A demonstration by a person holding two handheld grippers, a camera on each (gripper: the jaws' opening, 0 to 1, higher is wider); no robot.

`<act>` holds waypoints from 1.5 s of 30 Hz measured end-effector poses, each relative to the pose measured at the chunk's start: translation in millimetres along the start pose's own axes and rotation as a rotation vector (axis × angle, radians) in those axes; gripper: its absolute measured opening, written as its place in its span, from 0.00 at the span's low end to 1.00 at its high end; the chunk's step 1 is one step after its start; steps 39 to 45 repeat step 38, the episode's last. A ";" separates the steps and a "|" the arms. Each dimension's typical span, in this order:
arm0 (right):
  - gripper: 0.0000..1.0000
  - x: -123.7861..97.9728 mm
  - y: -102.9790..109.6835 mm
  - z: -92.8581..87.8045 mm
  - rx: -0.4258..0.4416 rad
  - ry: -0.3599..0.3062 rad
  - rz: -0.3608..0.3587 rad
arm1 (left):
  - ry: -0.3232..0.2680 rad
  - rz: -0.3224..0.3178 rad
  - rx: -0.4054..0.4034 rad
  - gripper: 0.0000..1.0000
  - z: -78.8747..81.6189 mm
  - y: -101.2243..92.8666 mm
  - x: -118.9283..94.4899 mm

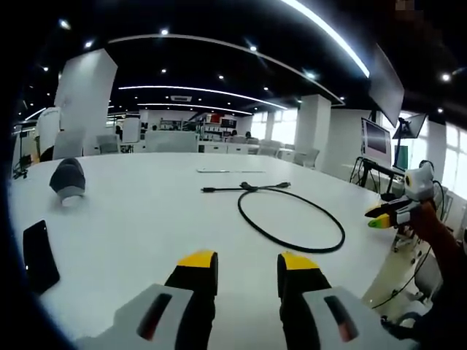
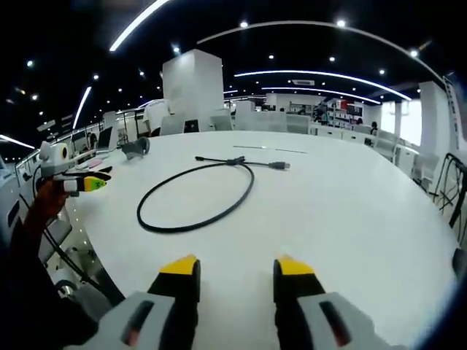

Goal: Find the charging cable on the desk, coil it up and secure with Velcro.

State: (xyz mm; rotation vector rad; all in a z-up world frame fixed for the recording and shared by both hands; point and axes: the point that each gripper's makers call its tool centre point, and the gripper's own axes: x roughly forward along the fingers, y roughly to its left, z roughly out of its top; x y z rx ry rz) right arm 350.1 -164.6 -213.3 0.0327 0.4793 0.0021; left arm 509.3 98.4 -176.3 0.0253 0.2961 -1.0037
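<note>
A black charging cable (image 1: 255, 225) lies in one wide loop on the white table (image 1: 139, 219), its two ends crossing at a small strap or knot (image 1: 250, 187) on the far side. My left gripper (image 1: 246, 262) hovers open over the table, short of the loop, nothing between its yellow-tipped jaws. In the right gripper view the same cable (image 2: 235, 202) lies ahead and left, crossing point (image 2: 235, 161) beyond. My right gripper (image 2: 235, 268) is open and empty above the table (image 2: 350, 219). Each gripper also shows at the table edge in the other's view: right gripper (image 1: 383, 215), left gripper (image 2: 84, 182).
A black phone (image 1: 40, 255) lies near the table's left edge and a grey cap-like object (image 1: 68, 179) sits further back, also seen as the grey object (image 2: 135, 148). A thin pale strip (image 1: 230, 171) lies beyond the cable. Monitors (image 1: 376, 138) and chairs stand past the table.
</note>
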 end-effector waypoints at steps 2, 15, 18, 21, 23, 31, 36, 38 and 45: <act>0.41 0.0 -0.1 -0.1 0.000 0.000 -0.001 | 0.000 0.001 0.002 0.33 0.1 0.1 -0.2; 0.41 1.5 1.3 2.3 -0.005 -0.001 0.004 | -0.001 -0.006 0.000 0.33 1.4 -1.4 1.4; 0.41 1.5 0.9 2.5 -0.003 -0.001 0.003 | -0.003 -0.009 -0.003 0.33 2.0 -1.8 1.7; 0.41 1.7 0.8 2.1 -0.004 0.001 0.004 | -0.004 -0.012 -0.002 0.33 2.9 -2.7 2.3; 0.41 1.4 1.1 2.2 -0.005 0.001 0.004 | -0.001 -0.016 -0.001 0.33 1.8 -3.6 2.5; 0.41 1.6 0.7 1.0 -0.003 0.003 0.004 | -0.002 -0.014 -0.006 0.33 1.3 -3.3 2.5; 0.41 1.1 1.0 0.6 -0.001 0.003 0.003 | 0.002 -0.012 -0.007 0.32 0.0 -3.0 2.3; 0.41 1.0 0.6 0.6 -0.002 0.003 0.001 | 0.000 -0.010 -0.008 0.32 0.3 -2.6 1.9; 0.41 1.0 0.6 0.6 -0.002 0.003 0.001 | 0.000 -0.010 -0.008 0.32 0.3 -2.6 1.9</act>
